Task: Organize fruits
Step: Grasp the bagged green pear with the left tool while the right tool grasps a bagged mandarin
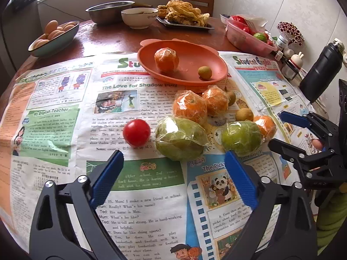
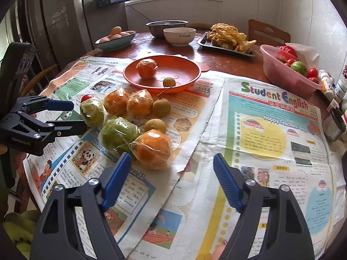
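the fruits lie on newspaper [image 1: 65, 130] spread over the round counter [image 1: 104, 36]. an orange plate [image 1: 190, 58] holds one plastic-wrapped orange [image 1: 166, 59] and a small tan longan [image 1: 204, 73] apart from it. in front of the plate sits a cluster: two wrapped oranges [image 1: 190, 106] side by side and touching, two wrapped green fruits [image 1: 181, 138] nearer the camera, a third wrapped orange [image 1: 265, 125] behind the right green one, and more brown longans [image 1: 244, 114] between them. the film over each wrapped fruit is crinkled and glossy. a bare red tomato [image 1: 136, 132] rests just left of the left green fruit.

the left tool [image 1: 174, 169] hovers over the newspaper just short of the green fruits, its blue pads spread wide and holding nothing. the right tool [image 2: 172, 174] is likewise spread and empty, with the nearest wrapped orange [image 2: 151, 151] just beyond its left pad.
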`<state>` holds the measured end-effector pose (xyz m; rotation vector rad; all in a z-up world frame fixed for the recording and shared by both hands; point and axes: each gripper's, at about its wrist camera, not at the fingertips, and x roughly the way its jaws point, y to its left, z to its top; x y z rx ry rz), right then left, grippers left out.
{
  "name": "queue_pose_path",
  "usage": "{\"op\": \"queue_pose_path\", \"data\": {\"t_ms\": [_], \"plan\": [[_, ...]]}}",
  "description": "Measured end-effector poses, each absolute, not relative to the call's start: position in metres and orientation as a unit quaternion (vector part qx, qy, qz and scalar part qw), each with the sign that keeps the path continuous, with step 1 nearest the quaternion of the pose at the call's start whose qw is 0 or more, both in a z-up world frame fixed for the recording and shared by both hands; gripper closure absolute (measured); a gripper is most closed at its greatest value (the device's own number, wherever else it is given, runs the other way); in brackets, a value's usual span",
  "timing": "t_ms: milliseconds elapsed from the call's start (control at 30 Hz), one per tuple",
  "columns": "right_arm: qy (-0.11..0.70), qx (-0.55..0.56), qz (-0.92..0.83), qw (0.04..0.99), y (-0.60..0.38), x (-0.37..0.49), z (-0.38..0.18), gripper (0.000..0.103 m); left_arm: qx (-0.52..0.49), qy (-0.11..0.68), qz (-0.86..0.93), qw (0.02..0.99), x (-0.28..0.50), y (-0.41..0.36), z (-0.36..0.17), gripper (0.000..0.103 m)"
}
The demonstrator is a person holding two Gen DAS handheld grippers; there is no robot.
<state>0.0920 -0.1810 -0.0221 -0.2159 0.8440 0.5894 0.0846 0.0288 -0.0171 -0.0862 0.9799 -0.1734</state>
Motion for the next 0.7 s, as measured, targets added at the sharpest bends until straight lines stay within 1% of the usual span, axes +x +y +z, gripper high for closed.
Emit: {"op": "queue_pose_path", "data": {"t_ms": [67, 233, 267, 333, 433, 500, 700], "plan": [[0.404, -0.102, 0.288, 0.862, -0.179, 0.092, -0.023, 0.04, -0.044, 0.47, -0.089, 0.877, 0.085, 0.028, -0.018, 0.025], [0.407, -0.101, 0.302, 0.856, -0.173, 0.096, -0.027, 0.05, -0.049, 0.473, -0.097, 0.874, 0.088, 0.026, -0.02, 0.033], [0.407, -0.101, 0.305, 0.855, -0.172, 0.097, -0.027, 0.052, -0.05, 0.473, -0.097, 0.874, 0.089, 0.026, -0.02, 0.034], [0.408, -0.101, 0.307, 0.854, -0.17, 0.098, -0.029, 0.053, -0.05, 0.473, -0.099, 0.874, 0.09, 0.026, -0.02, 0.035], [0.408, -0.099, 0.312, 0.852, -0.168, 0.101, -0.031, 0.057, -0.05, 0.473, -0.1, 0.874, 0.092, 0.026, -0.02, 0.037], [0.408, -0.1, 0.316, 0.851, -0.167, 0.102, -0.032, 0.064, -0.051, 0.473, -0.1, 0.874, 0.094, 0.026, -0.02, 0.037], [0.409, -0.092, 0.322, 0.849, -0.169, 0.104, -0.033, 0.065, -0.052, 0.479, -0.102, 0.871, 0.098, 0.025, -0.024, 0.039]]}}
